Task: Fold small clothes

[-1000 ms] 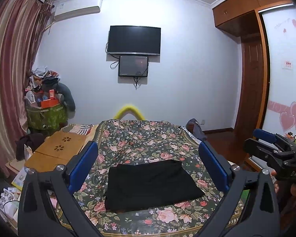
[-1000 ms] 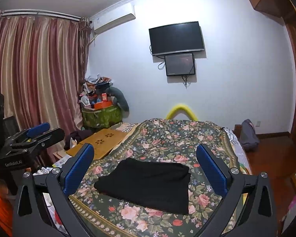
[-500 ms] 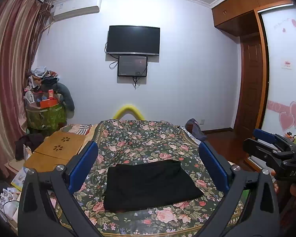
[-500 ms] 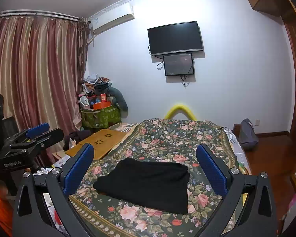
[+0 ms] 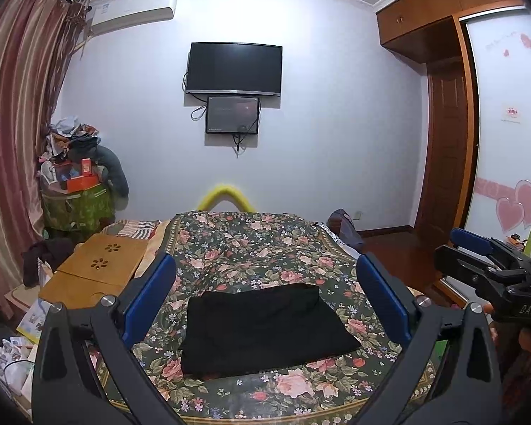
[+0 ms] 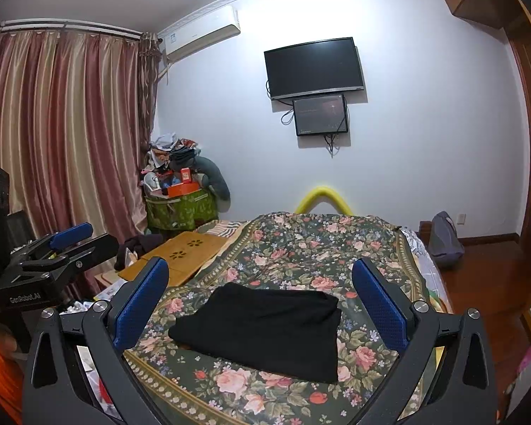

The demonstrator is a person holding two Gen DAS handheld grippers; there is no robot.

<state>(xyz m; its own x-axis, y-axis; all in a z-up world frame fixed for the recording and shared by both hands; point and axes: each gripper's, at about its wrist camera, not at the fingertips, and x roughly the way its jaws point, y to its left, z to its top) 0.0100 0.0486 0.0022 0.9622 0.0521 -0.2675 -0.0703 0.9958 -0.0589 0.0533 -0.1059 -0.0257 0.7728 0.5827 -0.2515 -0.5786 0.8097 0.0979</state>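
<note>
A black garment (image 5: 265, 329) lies folded flat on the floral bedspread (image 5: 251, 248), near the bed's front edge. It also shows in the right wrist view (image 6: 262, 329). My left gripper (image 5: 265, 304) is open and empty, held above and short of the garment. My right gripper (image 6: 262, 304) is open and empty too, likewise held back from the garment. The right gripper shows at the right edge of the left wrist view (image 5: 478, 258). The left gripper shows at the left edge of the right wrist view (image 6: 53, 248).
A wooden lap table (image 5: 99, 265) lies left of the bed. A green bin piled with clutter (image 5: 74, 191) stands in the far left corner by the curtain (image 6: 53, 124). A grey bag (image 6: 444, 241) sits on the floor on the right. A wardrobe (image 5: 506, 124) stands at right.
Both grippers have shifted only slightly. The garment has not moved and both grippers stay open.
</note>
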